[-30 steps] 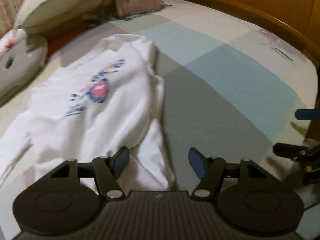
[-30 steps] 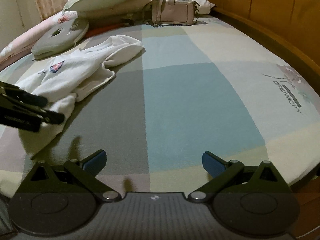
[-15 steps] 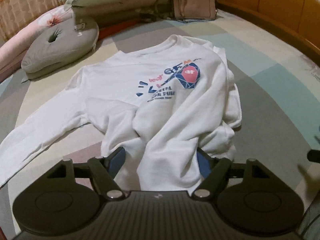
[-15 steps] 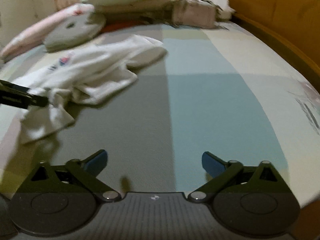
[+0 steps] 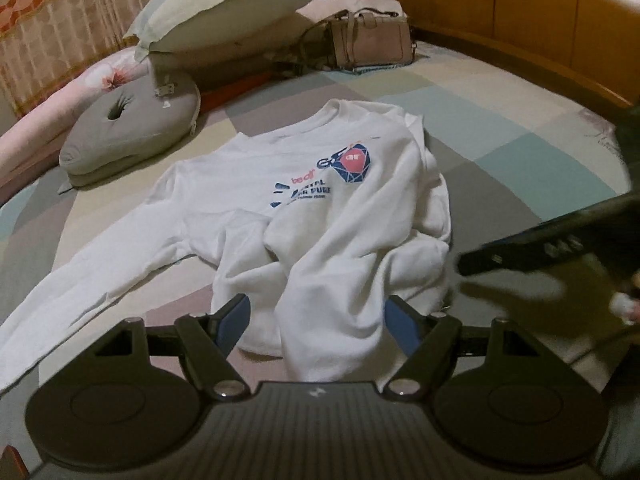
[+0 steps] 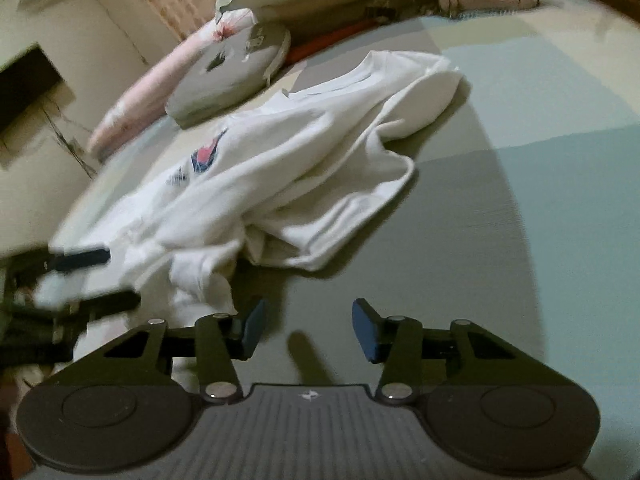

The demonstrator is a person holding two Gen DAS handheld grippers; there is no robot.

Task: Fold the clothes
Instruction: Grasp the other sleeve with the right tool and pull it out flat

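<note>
**Asker:** Where does the sweatshirt lie from your jaws?

**Me:** The white sweatshirt (image 5: 320,200) lies on the bed (image 5: 520,152), printed front up, collar at the far end toward the pillows (image 5: 224,20) and hem at the near end by me. Its long axis runs away from me, near to far. One sleeve trails out flat to the left in my left view; the other side is bunched and doubled over.

**Asker:** And your left gripper?

**Me:** My left gripper (image 5: 318,326) stands wide apart, right over the rumpled hem. A fold of cloth sits between the two blue pads, but as far as I can see neither pad presses on it. So I hold nothing there yet.

**Asker:** The right one?

**Me:** My right gripper (image 6: 308,330) is closing, about half apart, with only bare bedsheet between the pads. The sweatshirt lies ahead and to the left of it, its nearest crumpled corner just beside the left pad. That view is blurred, so whether it touches I cannot tell.

**Asker:** Which hand is nearer, then?

**Me:** The left, plainly; it is already astride the hem. I judge that the right must go leftward to reach the other hem corner before both can lift together.

**Asker:** What does the move turn on?

**Me:** Gripping the hem at two points across the body's width, square to that long axis, I think.
</note>
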